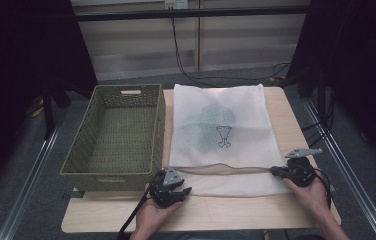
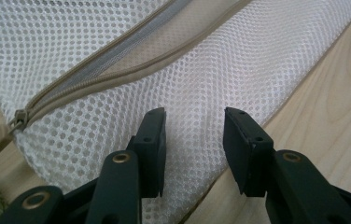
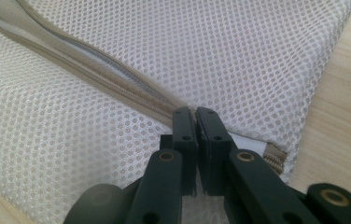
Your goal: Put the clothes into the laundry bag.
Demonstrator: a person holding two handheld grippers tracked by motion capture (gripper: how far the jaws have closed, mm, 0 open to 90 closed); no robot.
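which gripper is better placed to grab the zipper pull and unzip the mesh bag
Right, probably. The right gripper is shut at the zipper end of the mesh bag; the left gripper stands open over plain mesh.

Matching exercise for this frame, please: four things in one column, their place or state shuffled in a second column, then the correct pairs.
Things:
1. left tongs
2. right tongs
3. green basket
4. mesh bag

Places or states:
A. lies flat on the table, a dark garment showing through it
B. jaws apart over the bag's near left corner
C. stands left of the bag, nothing inside
D. jaws pinched together at the zipper's right end

Pairs: 1-B, 2-D, 3-C, 4-A
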